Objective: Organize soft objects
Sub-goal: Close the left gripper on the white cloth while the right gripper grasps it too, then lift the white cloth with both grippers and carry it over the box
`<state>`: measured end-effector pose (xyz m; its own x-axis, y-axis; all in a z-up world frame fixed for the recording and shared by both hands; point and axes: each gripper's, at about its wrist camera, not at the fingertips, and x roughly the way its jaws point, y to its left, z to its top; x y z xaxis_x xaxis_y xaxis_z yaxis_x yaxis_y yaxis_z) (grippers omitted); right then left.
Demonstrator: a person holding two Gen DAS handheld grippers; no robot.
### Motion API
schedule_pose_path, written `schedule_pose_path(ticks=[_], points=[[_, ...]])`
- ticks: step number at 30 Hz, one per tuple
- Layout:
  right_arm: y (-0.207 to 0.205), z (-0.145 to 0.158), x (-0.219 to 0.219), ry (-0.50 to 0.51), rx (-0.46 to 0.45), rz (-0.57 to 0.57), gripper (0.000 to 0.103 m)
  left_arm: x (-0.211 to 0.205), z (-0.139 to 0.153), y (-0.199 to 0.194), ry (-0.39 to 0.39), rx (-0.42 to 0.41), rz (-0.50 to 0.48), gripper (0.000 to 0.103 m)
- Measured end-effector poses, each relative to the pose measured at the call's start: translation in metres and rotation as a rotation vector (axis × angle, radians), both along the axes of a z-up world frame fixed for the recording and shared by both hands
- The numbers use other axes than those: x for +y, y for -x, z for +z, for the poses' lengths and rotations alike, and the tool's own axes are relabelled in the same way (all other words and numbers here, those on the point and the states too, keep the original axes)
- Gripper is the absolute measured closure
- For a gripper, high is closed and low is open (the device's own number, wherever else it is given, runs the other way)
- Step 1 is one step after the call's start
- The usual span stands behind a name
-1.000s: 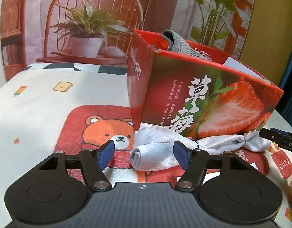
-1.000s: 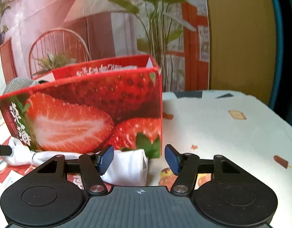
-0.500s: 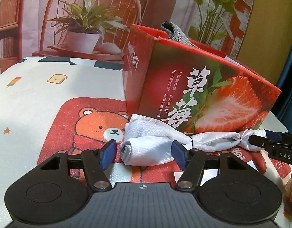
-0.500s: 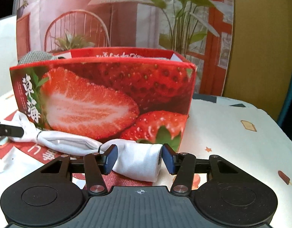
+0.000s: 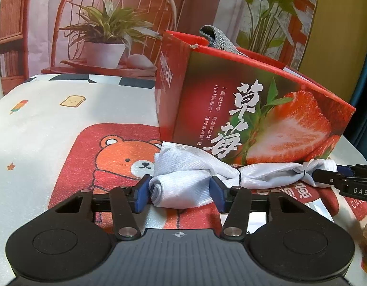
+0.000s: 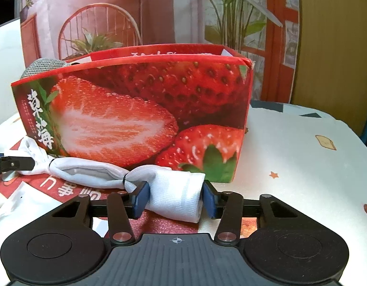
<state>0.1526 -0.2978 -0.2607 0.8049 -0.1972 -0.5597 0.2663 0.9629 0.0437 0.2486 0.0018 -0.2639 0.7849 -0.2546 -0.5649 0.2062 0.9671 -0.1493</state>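
**Two grippers closing on either end of the white cloth**

So the cloth point(image 5: 183, 186) is lying on the bear mat point(image 5: 88, 166), right up against the front of the strawberry box point(image 5: 255, 124). It's a long white thing cinched with two little black ties, so each end flares out like a candy wrapper.

The left gripper point(image 5: 178, 194) is squeezing in on the rolled left end. Its jaws are about half-open and closing; the left pad is touching the roll, the right one looks just short of it.

The right gripper point(image 6: 175, 199) is doing the same on the other end, jaws narrower, both pads against the fabric.

My guess: grabbing both ends keeps the floppy thing from sagging while it's going up and over the box wall. A grey knit point(image 5: 216, 39) is already poking out of the box.
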Motion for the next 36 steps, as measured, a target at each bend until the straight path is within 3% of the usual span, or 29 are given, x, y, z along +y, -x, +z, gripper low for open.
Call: schedule_pose_path(ticks=[7,13,20,25,28,36], points=[[0.001,0.001,0.000,-0.004,-0.008,0.011,0.068,-0.001,0.000,0.000,0.004,0.000,-0.003,0.060],[0.002,0.001,0.001,-0.004,-0.015,0.025,0.073,-0.002,-0.001,0.001,0.003,-0.002,-0.037,0.076],[0.004,0.002,0.002,-0.005,-0.032,0.042,0.077,-0.004,0.000,0.000,-0.015,-0.005,-0.046,0.079],[0.005,0.003,0.003,0.004,-0.031,0.053,0.078,-0.010,0.003,-0.002,-0.069,-0.006,-0.053,0.080],[0.006,0.006,0.004,0.000,-0.027,0.065,0.078,-0.014,0.011,0.002,-0.119,-0.010,-0.051,0.083],[0.025,0.036,0.013,-0.005,-0.096,0.109,0.079,-0.010,0.062,0.022,-0.159,-0.023,-0.022,0.084]])
